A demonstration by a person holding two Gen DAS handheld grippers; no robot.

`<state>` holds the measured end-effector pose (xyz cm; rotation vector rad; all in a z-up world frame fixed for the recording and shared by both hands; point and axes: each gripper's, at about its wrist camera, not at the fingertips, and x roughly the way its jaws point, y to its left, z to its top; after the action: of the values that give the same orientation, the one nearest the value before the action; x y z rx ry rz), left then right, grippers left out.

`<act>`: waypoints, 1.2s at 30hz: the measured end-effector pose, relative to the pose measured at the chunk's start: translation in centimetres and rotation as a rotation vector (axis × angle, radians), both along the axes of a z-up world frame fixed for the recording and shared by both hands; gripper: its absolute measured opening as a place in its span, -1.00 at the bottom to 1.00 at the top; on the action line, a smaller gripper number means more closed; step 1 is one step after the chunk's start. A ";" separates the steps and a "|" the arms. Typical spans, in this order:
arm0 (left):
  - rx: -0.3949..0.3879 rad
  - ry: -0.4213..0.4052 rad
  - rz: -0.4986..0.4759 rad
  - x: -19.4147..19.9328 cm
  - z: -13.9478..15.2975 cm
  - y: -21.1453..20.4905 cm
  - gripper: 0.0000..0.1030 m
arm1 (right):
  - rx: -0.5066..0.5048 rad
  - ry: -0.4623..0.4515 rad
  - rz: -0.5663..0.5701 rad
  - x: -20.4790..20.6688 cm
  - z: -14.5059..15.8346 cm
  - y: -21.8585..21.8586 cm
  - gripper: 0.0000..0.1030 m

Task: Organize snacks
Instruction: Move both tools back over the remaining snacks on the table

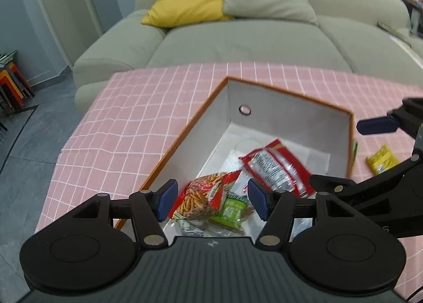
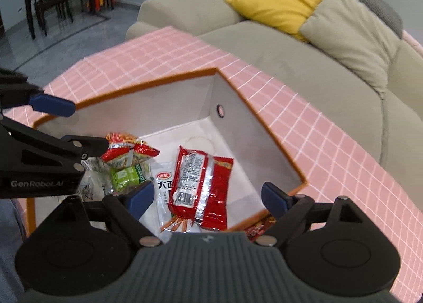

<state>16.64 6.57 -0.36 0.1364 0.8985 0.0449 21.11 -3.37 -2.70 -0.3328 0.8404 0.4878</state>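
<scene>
While my left gripper [image 1: 211, 198] and right gripper [image 2: 207, 198] hang wide and empty, the long red foil snack packet [image 2: 202, 186] lies flat in the orange-rimmed white box [image 2: 232, 107], lengthwise toward its far corner.

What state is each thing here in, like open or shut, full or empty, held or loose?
Orange-rimmed white cardboard box: open-topped, partly filled with snacks.
Red and silver foil snack packet: sealed, lying loose in the box.
Green snack packet: loose in the box.
Yellow snack packet: outside the box, on the pink checked tablecloth.
Left tool: open, holding nothing.
Right tool: open, holding nothing.
</scene>
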 end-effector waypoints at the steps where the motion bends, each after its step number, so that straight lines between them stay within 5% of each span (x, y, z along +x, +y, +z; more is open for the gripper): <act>1: -0.006 -0.013 0.004 -0.3 0.3 -0.2 0.39 | 0.007 -0.011 -0.012 -0.4 0.3 -0.5 0.66; 16: -0.141 -0.139 -0.058 -6.5 2.7 -5.2 0.39 | 0.127 -0.096 -0.243 -7.0 0.7 -8.9 0.66; 36: -0.265 -0.015 -0.245 -9.4 -3.7 -12.4 0.15 | 0.080 -0.100 -0.421 -14.5 -6.4 -16.9 0.64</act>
<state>7.19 -5.88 -4.11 -0.0019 0.8589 -0.3000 6.66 -20.25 -9.11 -0.0997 0.7657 0.1108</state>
